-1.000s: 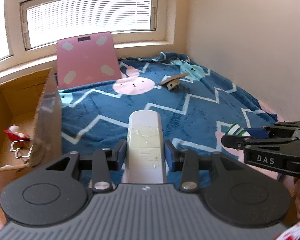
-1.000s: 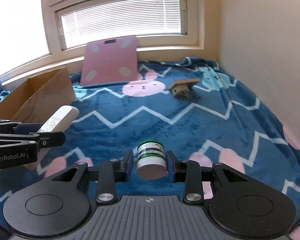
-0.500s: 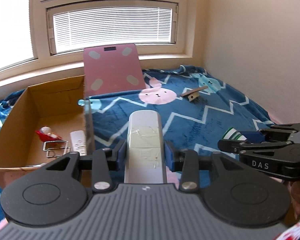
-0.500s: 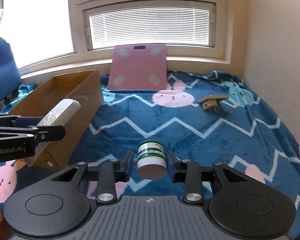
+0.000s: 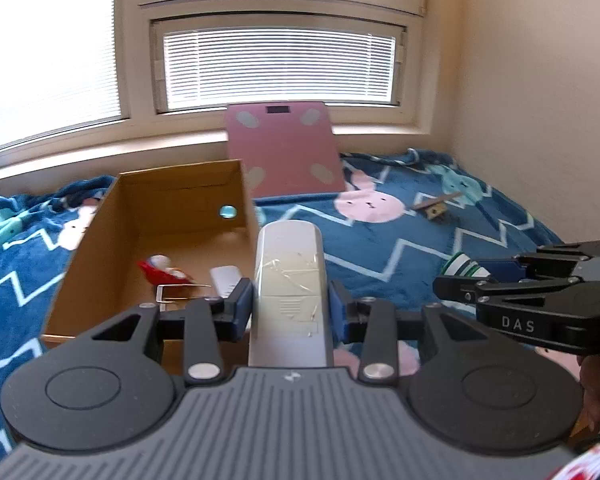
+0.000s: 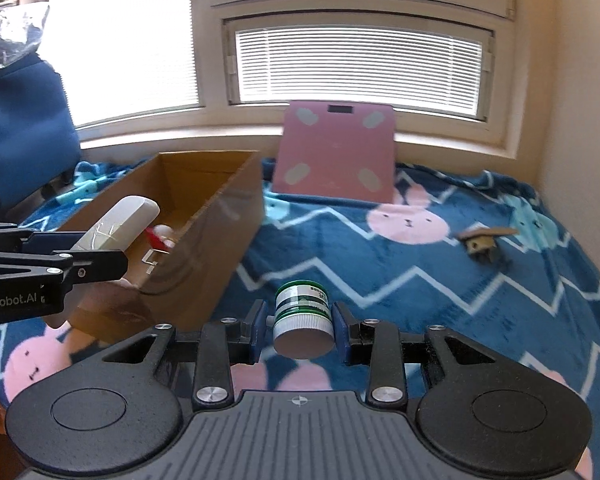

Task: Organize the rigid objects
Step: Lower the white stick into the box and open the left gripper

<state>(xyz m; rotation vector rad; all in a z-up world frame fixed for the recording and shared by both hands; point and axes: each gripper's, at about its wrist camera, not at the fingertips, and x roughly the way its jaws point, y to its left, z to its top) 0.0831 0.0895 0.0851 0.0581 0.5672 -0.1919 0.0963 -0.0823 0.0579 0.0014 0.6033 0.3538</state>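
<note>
My left gripper [image 5: 290, 308] is shut on a long white remote control [image 5: 290, 276], held over the near right corner of an open cardboard box [image 5: 88, 240]. In the right wrist view that remote control [image 6: 118, 226] pokes out above the box [image 6: 228, 232] from the left gripper [image 6: 100, 254]. My right gripper [image 6: 300, 328] is shut on a small green-and-white jar [image 6: 302, 312] with a silver lid, above the blue blanket just right of the box. From the left wrist view the right gripper [image 5: 484, 276] with the jar [image 5: 462, 266] is seen from the side.
Inside the box lie a red-and-white toy [image 5: 160, 270], a metal clip [image 5: 172, 292] and a white remote [image 5: 224, 278]. A pink bathroom scale [image 5: 284, 148] leans on the window sill. A small brown wooden piece [image 6: 484, 240] lies on the blue bunny blanket [image 6: 420, 280], near the right wall.
Both grippers have moved left and up toward the box with their loads. The box's inside has come into view, and the remote now hangs over its corner.
</note>
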